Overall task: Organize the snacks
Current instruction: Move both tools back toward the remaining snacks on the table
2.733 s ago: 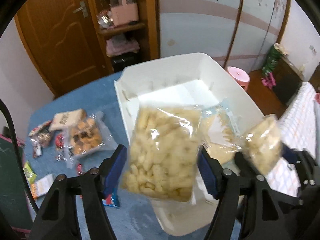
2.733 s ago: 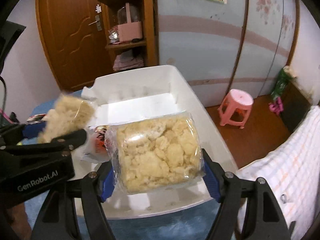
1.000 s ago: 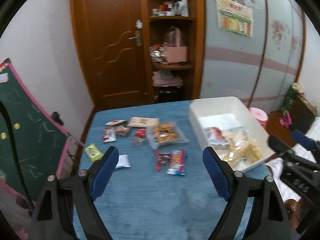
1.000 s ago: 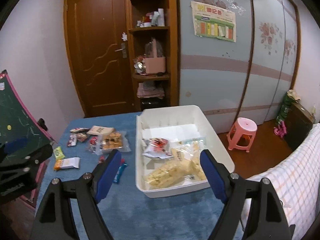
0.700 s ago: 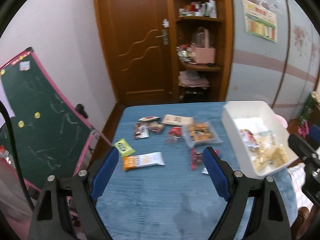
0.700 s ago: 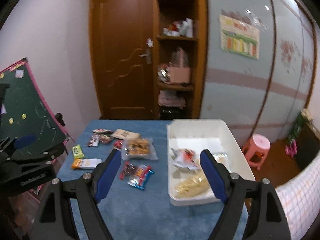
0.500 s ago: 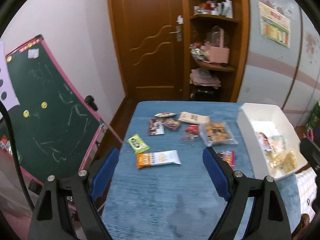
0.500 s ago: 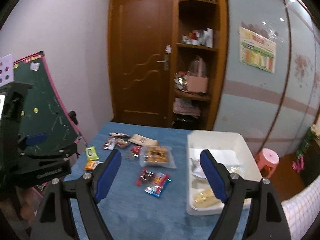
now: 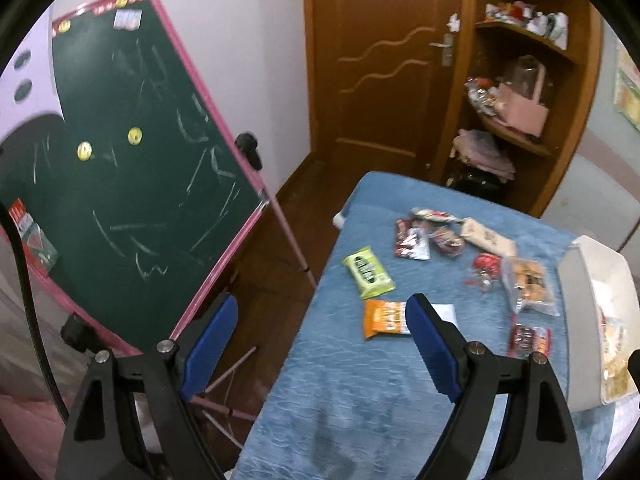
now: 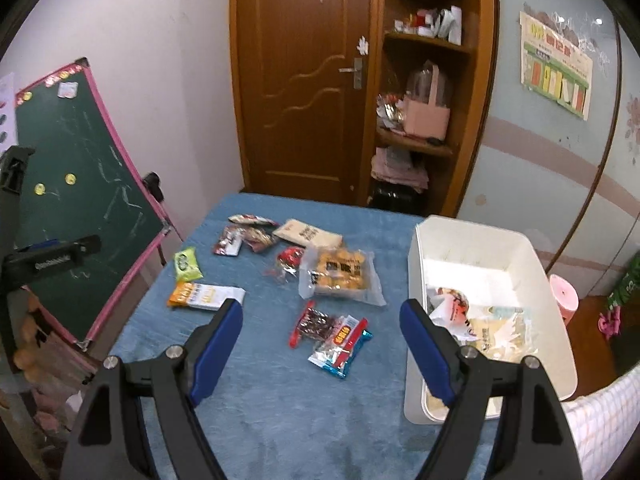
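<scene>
The table [image 10: 280, 400] with blue cloth carries a white bin [image 10: 414, 320] on its right side, holding several snack bags. Left of the bin lie loose packets: a clear cookie bag [image 10: 340, 274], an orange packet [image 10: 204, 295], a green packet [image 10: 186, 264]. The left hand-held gripper [image 9: 320, 344] and right hand-held gripper [image 10: 320, 340] are both spread apart, holding nothing, above the table.

A table covered in blue cloth [image 10: 280, 400] is carrying a white bin [image 10: 416, 320] at its right side, with loose snacks lying across the cloth to the left. Among them, a green packet [image 10: 186, 264] is sitting just beside an orange-and-white bar [image 10: 204, 295], a clear cookie bag [image 10: 340, 276] is resting near the middle, and two red wrappers [image 10: 332, 336] are lying closer to the near edge.
</scene>
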The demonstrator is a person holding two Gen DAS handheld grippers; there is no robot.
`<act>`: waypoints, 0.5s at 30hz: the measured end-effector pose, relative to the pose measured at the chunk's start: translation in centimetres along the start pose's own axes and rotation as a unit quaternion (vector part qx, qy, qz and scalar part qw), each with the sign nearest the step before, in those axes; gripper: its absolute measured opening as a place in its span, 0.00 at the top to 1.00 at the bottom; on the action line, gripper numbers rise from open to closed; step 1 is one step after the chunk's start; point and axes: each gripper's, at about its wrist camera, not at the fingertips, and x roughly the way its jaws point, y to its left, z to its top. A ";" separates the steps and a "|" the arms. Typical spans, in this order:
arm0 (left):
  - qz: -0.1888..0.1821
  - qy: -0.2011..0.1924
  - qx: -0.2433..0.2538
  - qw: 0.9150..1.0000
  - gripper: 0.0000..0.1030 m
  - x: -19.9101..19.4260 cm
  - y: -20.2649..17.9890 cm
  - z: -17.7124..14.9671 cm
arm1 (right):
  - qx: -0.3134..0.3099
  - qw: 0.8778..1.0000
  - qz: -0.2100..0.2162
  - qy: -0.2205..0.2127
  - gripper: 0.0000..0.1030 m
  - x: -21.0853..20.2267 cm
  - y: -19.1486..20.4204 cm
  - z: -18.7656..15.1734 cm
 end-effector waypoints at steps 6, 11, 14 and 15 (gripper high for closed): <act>-0.021 0.029 0.052 0.998 0.17 4.4 -1.5 -1.2 | 0.037 0.997 0.009 0.071 0.21 5.2 -1.5 -1.9; -0.061 0.039 0.176 0.982 0.17 7.8 -5.7 -1.9 | 0.071 0.989 0.012 0.126 0.21 9.0 -2.2 -4.3; -0.075 0.052 0.242 0.966 0.17 10.0 -7.9 -2.0 | 0.074 0.987 0.003 0.143 0.21 10.6 -2.1 -5.0; -0.076 0.055 0.260 0.961 0.17 10.6 -8.5 -2.1 | 0.075 0.986 0.003 0.149 0.21 11.2 -2.0 -5.2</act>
